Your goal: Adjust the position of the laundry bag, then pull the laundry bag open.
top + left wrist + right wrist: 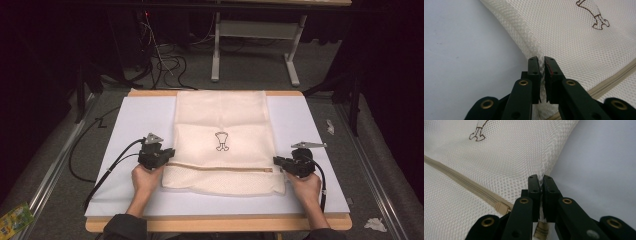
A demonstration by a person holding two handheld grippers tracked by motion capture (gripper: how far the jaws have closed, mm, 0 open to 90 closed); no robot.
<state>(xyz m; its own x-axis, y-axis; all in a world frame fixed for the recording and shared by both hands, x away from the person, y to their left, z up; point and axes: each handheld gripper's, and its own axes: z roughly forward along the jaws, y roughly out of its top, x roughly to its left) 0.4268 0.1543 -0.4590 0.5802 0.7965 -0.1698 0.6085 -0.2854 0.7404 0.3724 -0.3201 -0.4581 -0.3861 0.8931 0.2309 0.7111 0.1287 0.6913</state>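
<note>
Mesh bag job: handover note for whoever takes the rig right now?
Left gripper: shut on the mesh bag, pinching its left edge.
Right gripper: shut on the bag's right edge, near the zipper end.
Bag lies flat on the white mat, its embroidered logo facing up and its zipper running across between the grippers.
Done: both side edges gripped.
Left: probably lifting or folding the bag; nothing has been raised yet.

mesh bag (222, 142) on white table (130, 120)
</note>
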